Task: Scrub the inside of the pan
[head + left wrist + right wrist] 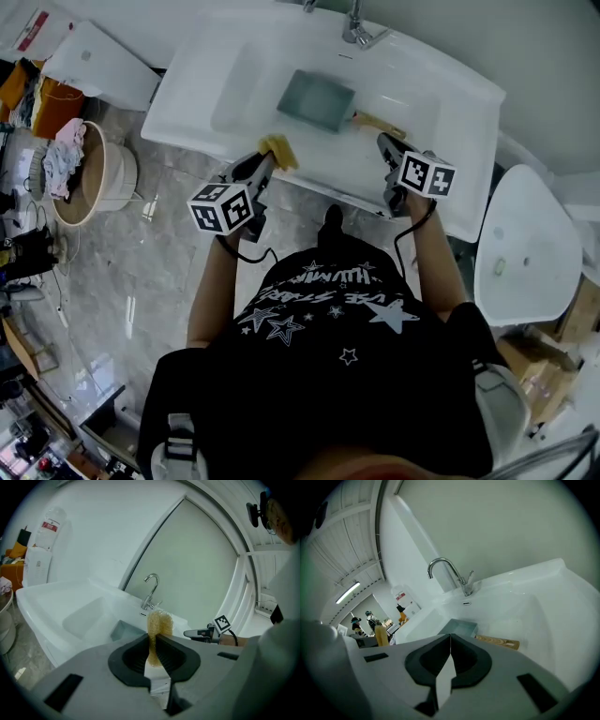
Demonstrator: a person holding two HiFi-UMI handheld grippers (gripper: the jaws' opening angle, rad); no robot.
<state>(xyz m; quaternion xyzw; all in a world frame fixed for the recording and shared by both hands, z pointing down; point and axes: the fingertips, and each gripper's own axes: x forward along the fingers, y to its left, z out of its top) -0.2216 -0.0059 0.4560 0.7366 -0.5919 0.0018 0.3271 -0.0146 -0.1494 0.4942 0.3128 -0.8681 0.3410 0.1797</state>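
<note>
**pan_fan:** ok so your left gripper [154, 641] is clamped on a yellow fuzzy scrub sponge [159, 622]. The pads are squeezed in tight on its lower edge, and the rest sticks up and out past the tips. In the head view it hangs over the front rim of the white moulded sink [187, 103], with the sponge not touching anything else.

**sudsy_dave:** yep. And your right gripper [449, 641] is fully closed with nothing in it; the two jaws meet in one thin line. It's over the sink's front edge too, well apart from the left one.

**pan_fan:** the pan's what matters though. That grey-blue square pan [317, 100] is sitting flat in the basin, open side up, just in front of the chrome tap [356, 33].

**sudsy_dave:** right, and its light wooden handle [380, 123] gives you the long axis. In the head view it runs from the pan body down and to the right, so the handle end points at your right gripper. From the right gripper view the handle [499, 642] lies just ahead of the closed jaws and a bit to the right. It's near but I don't see contact.

**pan_fan:** same here, and the sponge is short of the pan, on the side away from the handle.
</note>
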